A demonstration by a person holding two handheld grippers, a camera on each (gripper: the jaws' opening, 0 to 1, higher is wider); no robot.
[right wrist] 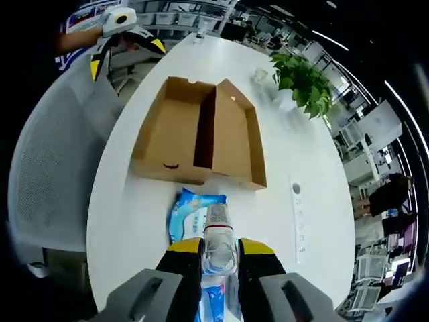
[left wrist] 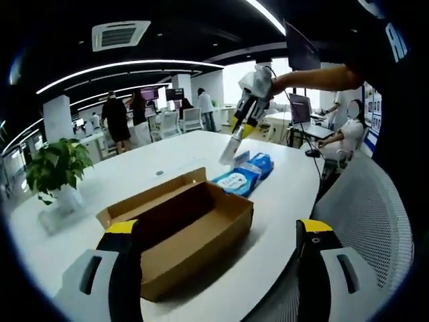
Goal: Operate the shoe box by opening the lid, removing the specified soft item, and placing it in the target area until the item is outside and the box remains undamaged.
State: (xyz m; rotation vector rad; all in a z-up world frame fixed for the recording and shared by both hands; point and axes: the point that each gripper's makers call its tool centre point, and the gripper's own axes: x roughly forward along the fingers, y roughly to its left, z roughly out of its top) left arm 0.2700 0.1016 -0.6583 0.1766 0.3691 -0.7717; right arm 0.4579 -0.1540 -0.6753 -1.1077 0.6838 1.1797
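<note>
An open brown cardboard shoe box (left wrist: 191,225) (right wrist: 201,137) lies on the white table (left wrist: 134,171) (right wrist: 308,201), its lid folded back flat. My left gripper (left wrist: 218,231) is open, its jaws wide apart just above the box's near end; in the right gripper view the left gripper (right wrist: 127,54) hovers past the box. My right gripper (right wrist: 220,251) (left wrist: 238,134) is shut on a pale, clear-wrapped soft pack (right wrist: 217,231) (left wrist: 230,151), held above blue packs (left wrist: 244,174) (right wrist: 193,213) lying beside the box.
A potted plant (left wrist: 57,168) (right wrist: 301,80) stands on the table's far side. A grey mesh chair (left wrist: 375,215) (right wrist: 53,168) stands against the table edge. People and desks stand farther back in the office.
</note>
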